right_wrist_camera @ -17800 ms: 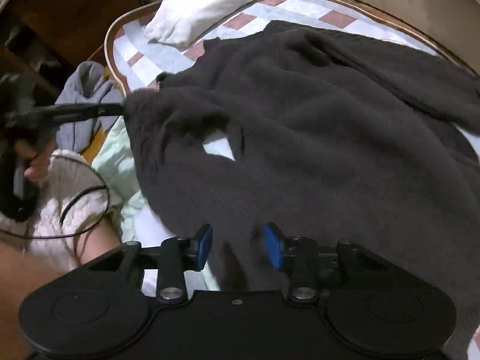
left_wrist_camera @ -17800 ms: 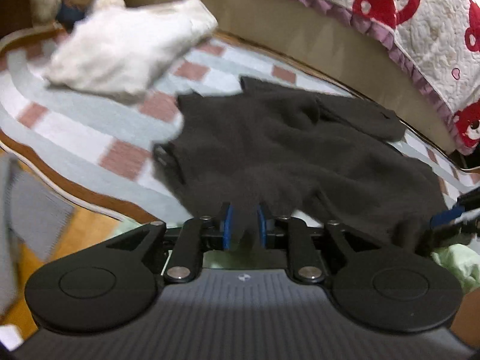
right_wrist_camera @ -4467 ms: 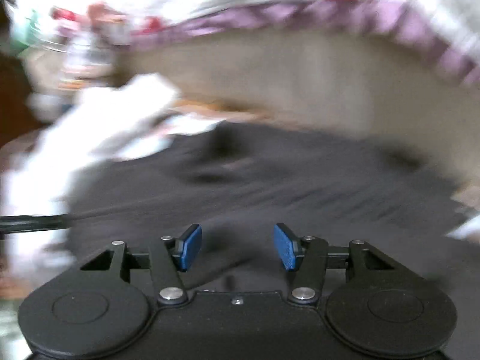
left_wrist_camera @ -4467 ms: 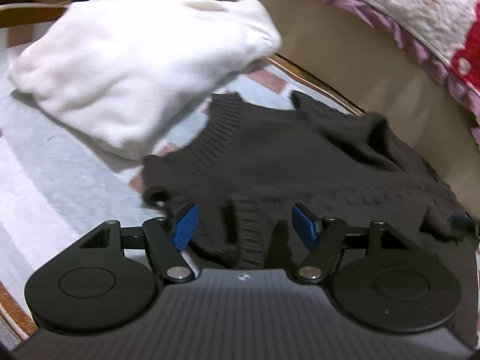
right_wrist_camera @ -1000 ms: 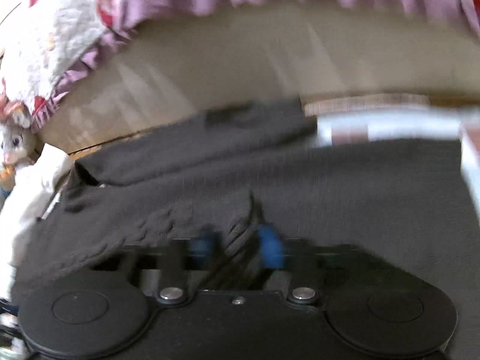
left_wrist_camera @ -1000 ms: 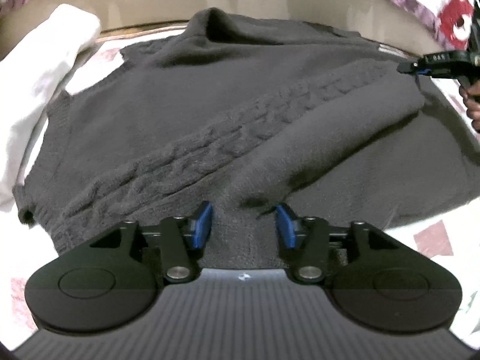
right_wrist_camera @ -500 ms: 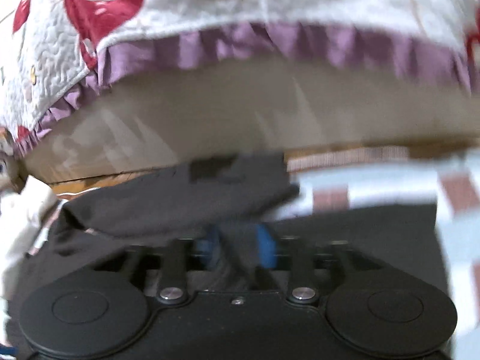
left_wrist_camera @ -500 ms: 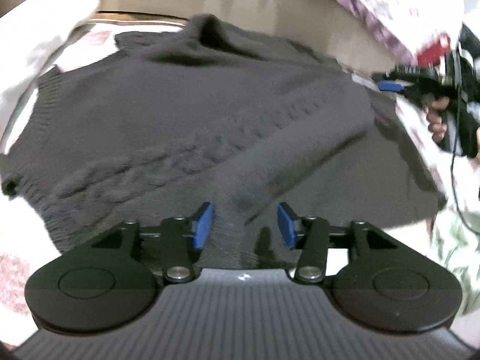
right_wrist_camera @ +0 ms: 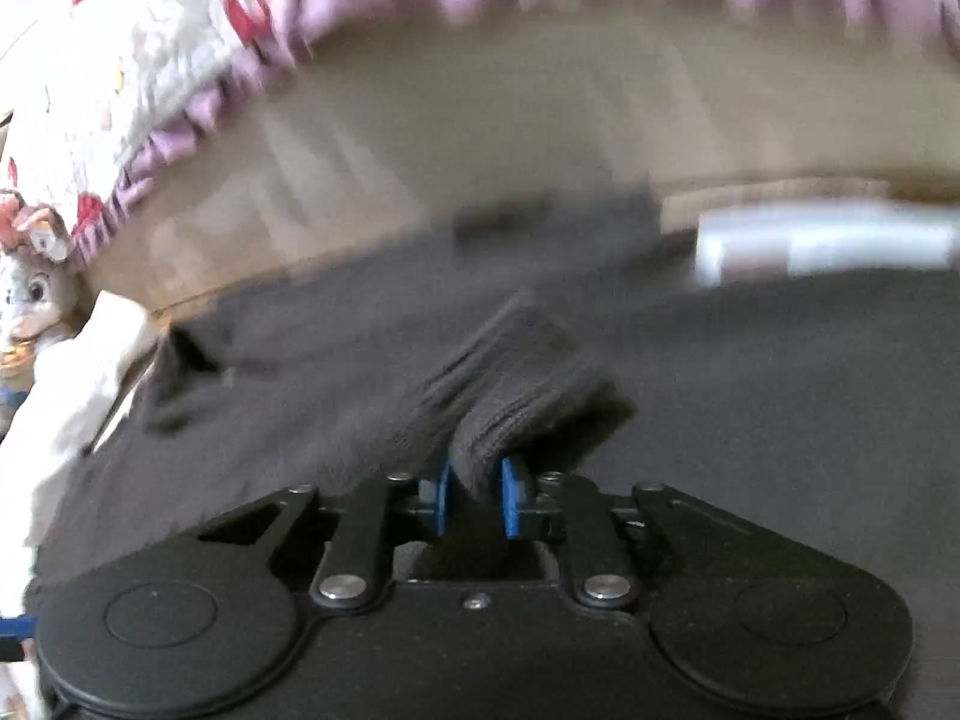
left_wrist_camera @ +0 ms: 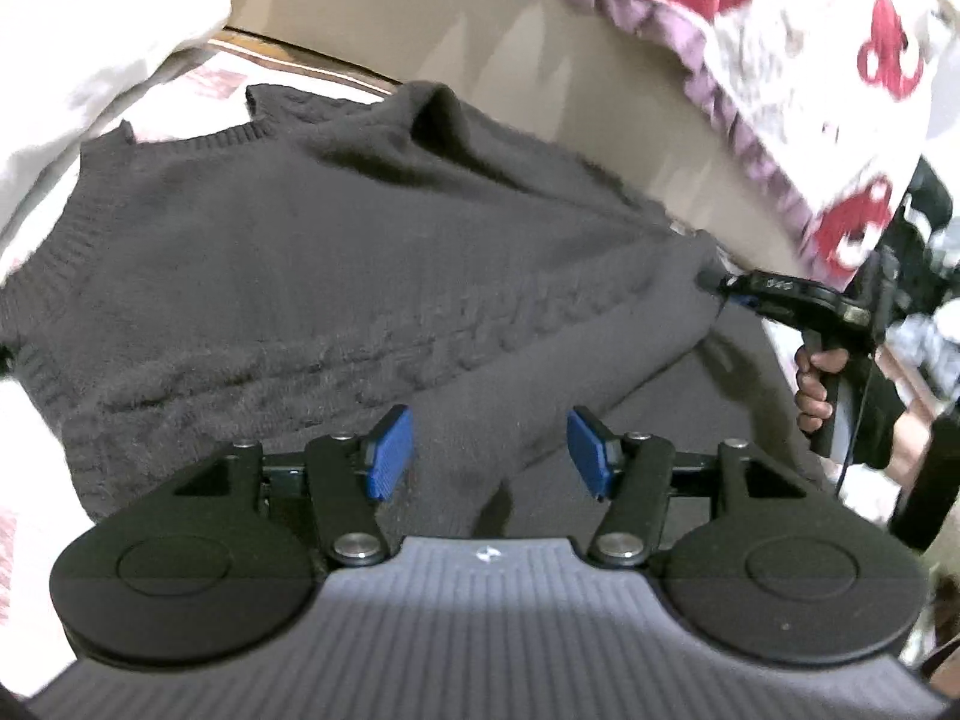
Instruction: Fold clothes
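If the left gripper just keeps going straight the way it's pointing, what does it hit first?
Most likely the dark sweater: the open left gripper points down at the folded sleeve lying between its fingers, with nothing visible in between. Exact depth is hard to judge.

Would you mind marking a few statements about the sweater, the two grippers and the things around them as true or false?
1. The left gripper is clamped on the sweater. False: its jaws stand apart above the fabric.
2. The right gripper pinches a ribbed fold of the sweater. True; its jaws have just been closing on it.
3. The sweater is white. False: it is dark grey; the white garment lies beside it.
4. A cable-knit band runs across the sweater. True.
5. A quilt with red prints hangs above the sweater. True.
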### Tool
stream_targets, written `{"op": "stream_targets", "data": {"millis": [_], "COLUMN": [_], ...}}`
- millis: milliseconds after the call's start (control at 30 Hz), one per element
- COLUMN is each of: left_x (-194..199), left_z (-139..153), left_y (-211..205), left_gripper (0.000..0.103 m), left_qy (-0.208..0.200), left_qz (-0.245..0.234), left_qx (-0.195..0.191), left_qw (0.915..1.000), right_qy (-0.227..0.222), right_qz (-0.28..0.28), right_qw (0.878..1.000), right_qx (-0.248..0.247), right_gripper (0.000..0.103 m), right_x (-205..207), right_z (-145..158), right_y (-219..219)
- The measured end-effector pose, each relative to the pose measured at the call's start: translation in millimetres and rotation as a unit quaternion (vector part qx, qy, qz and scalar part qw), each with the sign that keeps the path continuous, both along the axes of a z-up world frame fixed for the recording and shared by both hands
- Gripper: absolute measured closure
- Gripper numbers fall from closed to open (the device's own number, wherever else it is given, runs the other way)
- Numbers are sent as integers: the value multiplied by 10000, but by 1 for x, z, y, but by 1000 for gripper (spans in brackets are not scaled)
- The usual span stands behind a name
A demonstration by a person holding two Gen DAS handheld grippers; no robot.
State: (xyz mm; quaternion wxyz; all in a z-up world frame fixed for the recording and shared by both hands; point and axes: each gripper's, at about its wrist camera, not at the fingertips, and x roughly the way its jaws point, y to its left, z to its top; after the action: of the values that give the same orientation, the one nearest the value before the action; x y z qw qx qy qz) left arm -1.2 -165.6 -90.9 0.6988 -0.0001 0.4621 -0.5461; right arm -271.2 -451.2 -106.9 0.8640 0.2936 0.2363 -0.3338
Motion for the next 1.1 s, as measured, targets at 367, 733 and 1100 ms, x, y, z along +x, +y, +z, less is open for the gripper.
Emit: {"op": "stream_targets", "data": {"millis": [367,733,1100], "left_x": [-10,-19,-35], "left_z": [-14,-7,-16], "left_y": [-15,7,-8], "left_gripper": [47,41,31], "left_qy": [-662,-210,-568], "left_qz": [-56,358,523], "left_qx": [1038,1293,1175], "left_qw": [9924,9907,9901], "right_qy": [2119,2547,1852], "right_qz": [382,964,-892], "right_qw": [9726,9615,9580], "right_qx": [-883,-356,2001], "right_gripper": [73,46,39], "right_x": [24,-48,-234], "right_z": [3,28,9], "right_y": [6,90,50]}}
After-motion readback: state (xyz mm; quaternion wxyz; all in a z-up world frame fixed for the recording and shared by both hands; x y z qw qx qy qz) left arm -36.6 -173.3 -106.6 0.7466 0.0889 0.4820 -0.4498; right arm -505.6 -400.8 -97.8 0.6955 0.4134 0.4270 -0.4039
